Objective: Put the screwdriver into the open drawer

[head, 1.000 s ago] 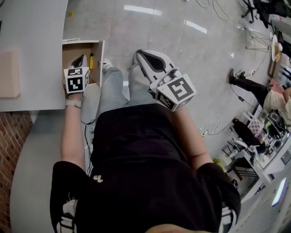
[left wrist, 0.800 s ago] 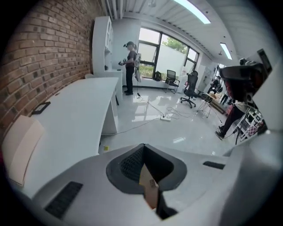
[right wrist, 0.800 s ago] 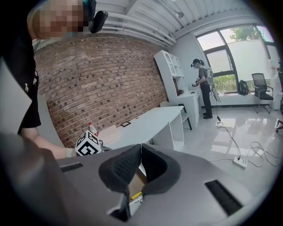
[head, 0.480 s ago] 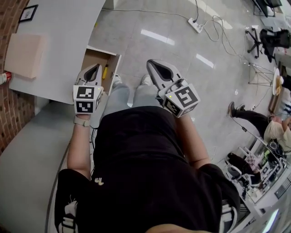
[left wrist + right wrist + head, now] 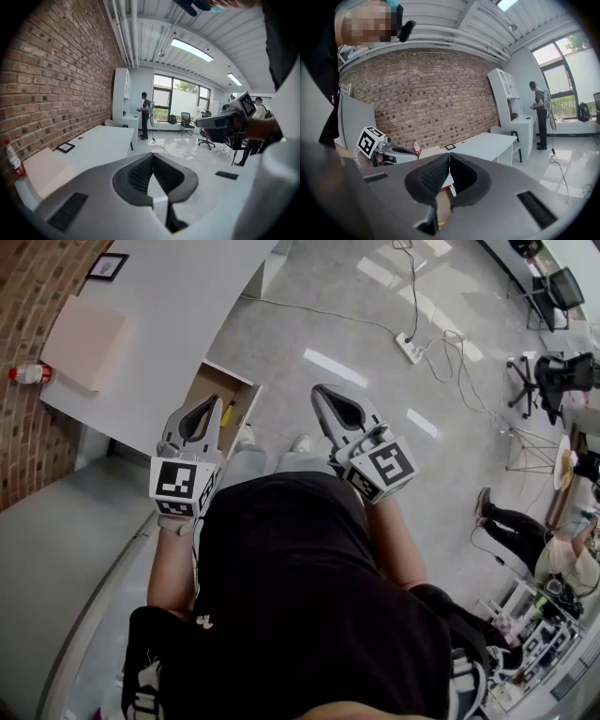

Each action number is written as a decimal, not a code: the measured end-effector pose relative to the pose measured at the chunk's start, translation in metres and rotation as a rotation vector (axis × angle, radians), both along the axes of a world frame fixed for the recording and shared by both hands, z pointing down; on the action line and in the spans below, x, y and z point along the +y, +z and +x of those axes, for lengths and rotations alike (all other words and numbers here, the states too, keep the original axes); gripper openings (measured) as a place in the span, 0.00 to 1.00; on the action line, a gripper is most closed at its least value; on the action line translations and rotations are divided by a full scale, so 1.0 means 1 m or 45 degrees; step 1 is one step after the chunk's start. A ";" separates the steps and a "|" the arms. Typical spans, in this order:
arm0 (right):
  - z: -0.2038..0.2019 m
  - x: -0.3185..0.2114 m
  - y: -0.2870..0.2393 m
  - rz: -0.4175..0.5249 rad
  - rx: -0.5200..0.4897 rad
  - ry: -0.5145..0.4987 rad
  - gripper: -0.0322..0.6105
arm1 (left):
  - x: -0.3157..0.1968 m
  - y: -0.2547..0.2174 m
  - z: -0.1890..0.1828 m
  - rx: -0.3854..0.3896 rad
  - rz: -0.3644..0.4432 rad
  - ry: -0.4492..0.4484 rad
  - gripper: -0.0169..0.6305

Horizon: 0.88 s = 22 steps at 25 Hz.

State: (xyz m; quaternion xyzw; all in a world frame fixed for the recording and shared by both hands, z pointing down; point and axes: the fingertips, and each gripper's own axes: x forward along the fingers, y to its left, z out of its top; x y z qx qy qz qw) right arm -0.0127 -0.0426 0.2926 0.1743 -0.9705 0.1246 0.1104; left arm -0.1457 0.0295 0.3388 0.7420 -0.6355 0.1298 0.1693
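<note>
The screwdriver [image 5: 227, 415], yellow-handled, lies inside the open wooden drawer [image 5: 212, 386] under the white desk [image 5: 159, 315]. My left gripper [image 5: 216, 402] is held just in front of the drawer, shut and empty; in its own view its jaws [image 5: 151, 155] meet with nothing between them. My right gripper [image 5: 316, 390] hovers to the right over the floor, also shut and empty [image 5: 449, 154]. Through the gap below its jaws I see the brown drawer [image 5: 443, 200] and a bit of yellow.
On the desk lie a beige box [image 5: 82, 341], a red-capped bottle [image 5: 28, 374] and a small dark frame [image 5: 108, 266]. A brick wall [image 5: 23, 296] runs behind it. A power strip [image 5: 411, 349] with cables lies on the glossy floor. People stand far off.
My left gripper has drawn back from the drawer opening and both grippers have risen. The view has swung, showing more desk and floor. The screwdriver stays in the drawer.
</note>
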 end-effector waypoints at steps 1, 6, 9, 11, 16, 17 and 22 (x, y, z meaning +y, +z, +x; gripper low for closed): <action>-0.001 0.001 -0.006 0.011 -0.007 -0.012 0.07 | 0.003 -0.010 -0.001 0.008 0.032 -0.022 0.03; -0.010 0.002 -0.031 0.060 -0.060 -0.082 0.07 | 0.014 -0.051 -0.006 0.017 0.190 -0.100 0.03; -0.019 0.005 -0.042 0.092 -0.086 -0.147 0.07 | 0.019 -0.068 -0.006 0.009 0.253 -0.123 0.03; -0.024 0.007 -0.047 0.111 -0.091 -0.180 0.07 | 0.021 -0.075 -0.007 -0.004 0.280 -0.139 0.03; -0.028 0.004 -0.055 0.133 -0.115 -0.199 0.07 | 0.023 -0.085 -0.007 -0.017 0.309 -0.180 0.03; -0.030 0.003 -0.057 0.139 -0.119 -0.210 0.07 | 0.022 -0.086 -0.008 -0.020 0.314 -0.190 0.03; -0.037 0.004 -0.072 0.156 -0.140 -0.249 0.07 | 0.021 -0.098 -0.015 -0.052 0.315 -0.230 0.03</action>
